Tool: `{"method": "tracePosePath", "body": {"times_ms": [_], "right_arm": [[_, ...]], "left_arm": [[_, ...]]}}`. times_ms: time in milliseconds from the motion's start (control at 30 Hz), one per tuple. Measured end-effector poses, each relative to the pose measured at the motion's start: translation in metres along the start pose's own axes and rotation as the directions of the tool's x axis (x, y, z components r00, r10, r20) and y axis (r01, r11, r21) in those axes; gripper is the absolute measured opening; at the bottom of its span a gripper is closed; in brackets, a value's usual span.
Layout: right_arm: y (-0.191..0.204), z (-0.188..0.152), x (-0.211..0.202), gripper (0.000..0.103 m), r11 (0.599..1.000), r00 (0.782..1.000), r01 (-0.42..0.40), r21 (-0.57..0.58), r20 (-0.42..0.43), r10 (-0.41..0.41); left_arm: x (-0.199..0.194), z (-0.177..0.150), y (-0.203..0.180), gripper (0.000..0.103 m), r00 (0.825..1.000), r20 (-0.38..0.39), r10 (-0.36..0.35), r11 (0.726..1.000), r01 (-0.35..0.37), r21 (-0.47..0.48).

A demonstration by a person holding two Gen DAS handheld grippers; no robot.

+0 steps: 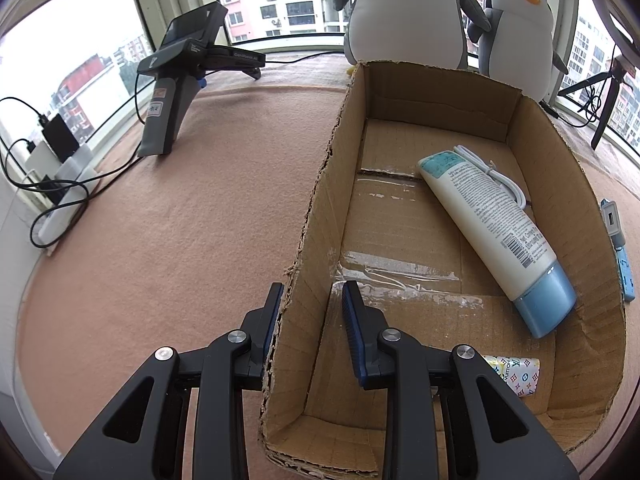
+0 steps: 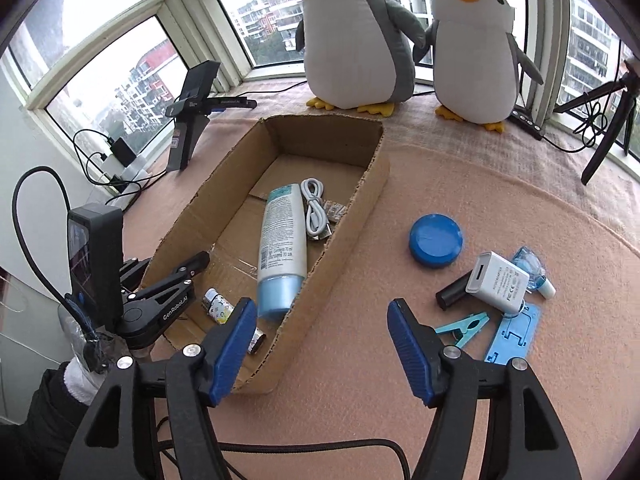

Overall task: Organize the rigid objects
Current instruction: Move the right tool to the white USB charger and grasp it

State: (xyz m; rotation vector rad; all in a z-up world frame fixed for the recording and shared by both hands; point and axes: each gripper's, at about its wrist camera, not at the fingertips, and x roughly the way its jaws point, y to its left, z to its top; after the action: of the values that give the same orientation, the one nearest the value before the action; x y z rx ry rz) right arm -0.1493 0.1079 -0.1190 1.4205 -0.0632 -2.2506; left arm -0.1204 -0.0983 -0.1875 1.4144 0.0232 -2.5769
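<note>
Left fingers [image 1: 276,320] clamp the cardboard box [image 1: 308,240] wall.

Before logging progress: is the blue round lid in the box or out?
Out. The blue round lid lies on the pink cloth, right of the cardboard box.

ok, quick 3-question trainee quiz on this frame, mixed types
1. True or false: the left gripper is shut on the cardboard box wall.
2. Which lies outside the box? A) white tube B) white cable C) blue round lid
3. Fill in: the right gripper holds ____.

Key:
1. True; its fingers clamp the box's side wall.
2. C; the blue round lid sits on the blanket, while the white tube and white cable are inside.
3. Nothing; it is open.
</note>
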Motion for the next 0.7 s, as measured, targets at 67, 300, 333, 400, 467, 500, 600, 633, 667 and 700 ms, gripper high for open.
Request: {"method": "tracePosePath", "body": {"times_ms": [67,300,333,400,467,500,600,633,667,700], "right_arm": [[-0.011,0.000,-0.002,0.065,1.000,1.000,-0.001,0.028,-0.002,0.001],[-0.072,0.005,-0.002,0.068,0.987,0.999,0.027,0.160,-0.022,-0.023],[-0.079,0.005,0.000,0.068,0.984,0.999,0.028,0.176,-0.026,-0.024],[-0.092,0.007,0.004,0.068,0.977,0.999,0.024,0.210,-0.036,-0.017],[-0.100,0.010,0.008,0.068,0.973,0.999,0.024,0.229,-0.046,-0.013],[-0.104,0.011,0.010,0.068,0.972,0.999,0.029,0.235,-0.051,-0.017],[-0.111,0.013,0.017,0.068,0.968,0.998,0.035,0.249,-0.066,-0.019],[-0.113,0.015,0.019,0.068,0.966,0.997,0.032,0.256,-0.071,-0.014],[-0.116,0.016,0.022,0.068,0.964,0.997,0.031,0.264,-0.077,-0.011],[-0.118,0.017,0.024,0.068,0.962,0.997,0.028,0.271,-0.080,-0.007]], "left_arm": [[0.000,0.000,0.000,0.027,1.000,0.000,0.001,1.000,-0.001,0.001],[0.000,0.000,0.000,0.027,1.000,0.001,0.004,1.000,-0.004,0.004],[0.000,0.000,0.000,0.027,1.000,0.001,0.004,1.000,-0.004,0.005],[0.000,0.000,0.001,0.027,1.000,0.001,0.005,1.000,-0.005,0.005],[0.000,0.000,0.001,0.027,1.000,0.002,0.005,1.000,-0.005,0.005],[0.000,0.000,0.001,0.027,1.000,0.001,0.005,1.000,-0.005,0.005],[0.000,0.000,0.000,0.027,1.000,0.001,0.005,1.000,-0.005,0.006],[0.000,0.000,0.000,0.027,1.000,0.001,0.005,1.000,-0.005,0.006],[0.000,0.000,0.001,0.027,1.000,0.002,0.005,1.000,-0.005,0.006],[0.000,0.000,0.000,0.027,1.000,0.001,0.005,1.000,-0.005,0.005]]}}
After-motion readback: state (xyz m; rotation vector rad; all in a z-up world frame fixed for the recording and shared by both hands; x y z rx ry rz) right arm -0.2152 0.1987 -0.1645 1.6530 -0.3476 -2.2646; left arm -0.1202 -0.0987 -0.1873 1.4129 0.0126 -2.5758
